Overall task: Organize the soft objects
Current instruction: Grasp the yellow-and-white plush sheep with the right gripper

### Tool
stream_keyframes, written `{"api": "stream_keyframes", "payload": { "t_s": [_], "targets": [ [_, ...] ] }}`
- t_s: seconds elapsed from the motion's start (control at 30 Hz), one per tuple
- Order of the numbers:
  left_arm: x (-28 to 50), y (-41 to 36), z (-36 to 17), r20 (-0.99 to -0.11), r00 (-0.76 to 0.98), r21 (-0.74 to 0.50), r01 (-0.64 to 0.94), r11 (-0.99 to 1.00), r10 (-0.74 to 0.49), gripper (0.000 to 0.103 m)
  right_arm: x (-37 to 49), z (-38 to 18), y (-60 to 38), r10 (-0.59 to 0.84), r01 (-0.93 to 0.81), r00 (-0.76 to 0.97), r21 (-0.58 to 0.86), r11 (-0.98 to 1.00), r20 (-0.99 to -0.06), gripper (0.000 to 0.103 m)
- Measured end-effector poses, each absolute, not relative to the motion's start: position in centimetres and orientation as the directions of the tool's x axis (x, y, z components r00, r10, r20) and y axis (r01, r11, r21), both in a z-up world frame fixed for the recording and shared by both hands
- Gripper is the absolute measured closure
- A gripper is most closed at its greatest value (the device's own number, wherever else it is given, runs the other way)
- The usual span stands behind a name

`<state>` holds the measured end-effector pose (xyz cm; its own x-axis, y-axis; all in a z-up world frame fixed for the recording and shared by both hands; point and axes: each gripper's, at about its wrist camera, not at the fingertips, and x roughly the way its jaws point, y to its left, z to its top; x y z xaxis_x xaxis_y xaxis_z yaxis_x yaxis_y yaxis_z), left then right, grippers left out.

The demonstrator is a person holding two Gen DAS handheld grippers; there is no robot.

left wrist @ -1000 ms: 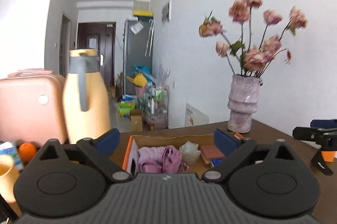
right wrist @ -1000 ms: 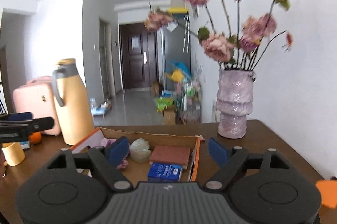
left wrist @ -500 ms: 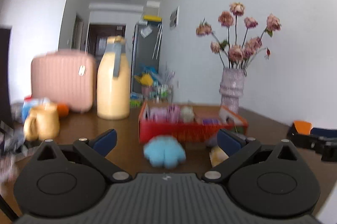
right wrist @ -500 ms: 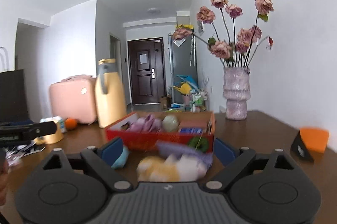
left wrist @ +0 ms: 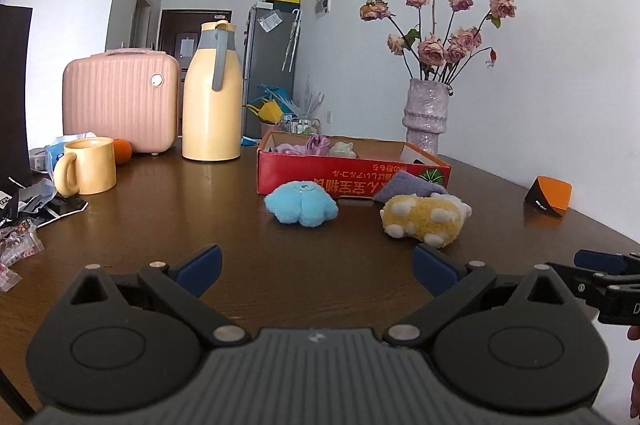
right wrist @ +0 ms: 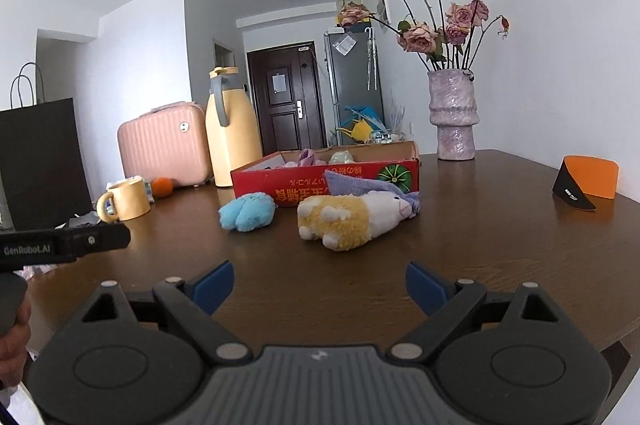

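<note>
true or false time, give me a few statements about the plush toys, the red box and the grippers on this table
1. The blue plush toy lies on the table outside the red box. True.
2. The yellow plush toy is inside the red box. False: it lies on the table in front of it.
3. The right hand-held gripper is open and empty. True.
4. The left hand-held gripper is clamped on the blue plush toy. False: it is open, short of the toy.
5. The yellow mug lies on its side. False: it stands upright.
</note>
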<state>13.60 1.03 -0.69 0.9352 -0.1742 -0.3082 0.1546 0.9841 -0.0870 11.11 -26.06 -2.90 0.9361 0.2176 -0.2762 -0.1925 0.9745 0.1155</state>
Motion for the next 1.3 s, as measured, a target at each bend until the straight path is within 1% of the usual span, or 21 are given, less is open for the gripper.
{"api": "stream_keyframes", "payload": {
  "t_s": [0.17, 0.37, 0.47, 0.6, 0.7, 0.83, 0.87, 0.93, 1.0, 1.03, 1.17, 1.23, 1.3],
  "targets": [
    [15.2, 0.9, -1.0, -0.338, 0.926, -0.095, 0.147, 0.985, -0.171, 0.000, 12.2, -3.1, -26.4, 0.213, -0.180, 0.932, 0.136, 0.974, -0.293, 0.010],
    [18.5, 0.5, -1.3, -0.377, 0.909, -0.108, 0.146, 0.983, -0.176, 0.000, 14.9, -3.3, -26.8, 0.211, -0.165, 0.918, 0.161, 0.973, -0.336, 0.010],
    [20.7, 0.3, -1.2, -0.380, 0.905, -0.120, 0.156, 0.980, -0.190, 0.000, 17.7, -2.9, -26.7, 0.226, -0.167, 0.899, 0.186, 0.968, -0.375, 0.011],
    [24.4, 0.0, -0.9, -0.393, 0.894, -0.141, 0.174, 0.975, -0.216, 0.000, 22.6, -2.4, -27.0, 0.246, -0.137, 0.872, 0.270, 0.953, -0.423, 0.014],
    [26.8, -0.2, -0.8, -0.400, 0.887, -0.154, 0.184, 0.971, -0.231, 0.000, 25.9, -2.4, -27.0, 0.227, -0.097, 0.871, 0.301, 0.949, -0.435, 0.014],
    [29.0, -0.2, -0.8, -0.407, 0.879, -0.176, 0.191, 0.966, -0.248, 0.000, 29.4, -2.5, -26.4, 0.180, -0.043, 0.871, 0.294, 0.955, -0.457, 0.015],
    [29.4, -0.1, -0.9, -0.410, 0.878, -0.178, 0.190, 0.965, -0.249, 0.000, 30.2, -2.7, -26.2, 0.171, -0.033, 0.867, 0.288, 0.957, -0.468, 0.017],
    [29.9, 0.0, -1.0, -0.418, 0.874, -0.180, 0.185, 0.966, -0.246, 0.000, 31.3, -3.1, -26.0, 0.176, -0.028, 0.859, 0.299, 0.954, -0.481, 0.045],
    [30.2, 0.2, -1.2, -0.425, 0.872, -0.185, 0.179, 0.966, -0.243, 0.000, 31.9, -3.6, -26.2, 0.192, -0.022, 0.847, 0.329, 0.944, -0.495, 0.051],
    [30.3, 0.3, -1.3, -0.428, 0.871, -0.187, 0.176, 0.967, -0.241, 0.000, 31.9, -3.8, -26.4, 0.202, -0.022, 0.850, 0.351, 0.936, -0.486, 0.055],
    [30.0, 0.6, -1.3, -0.434, 0.868, -0.194, 0.171, 0.966, -0.241, 0.000, 30.9, -3.7, -26.8, 0.257, -0.074, 0.840, 0.368, 0.927, -0.478, 0.058],
    [29.6, 0.7, -1.2, -0.433, 0.868, -0.195, 0.171, 0.966, -0.242, 0.000, 29.7, -3.5, -26.5, 0.350, -0.187, 0.800, 0.353, 0.917, -0.487, 0.058],
    [29.3, 0.8, -1.3, -0.438, 0.865, -0.203, 0.171, 0.964, -0.245, 0.000, 28.0, -3.1, -25.7, 0.468, -0.352, 0.716, 0.310, 0.883, -0.518, 0.056]
  ]
}}
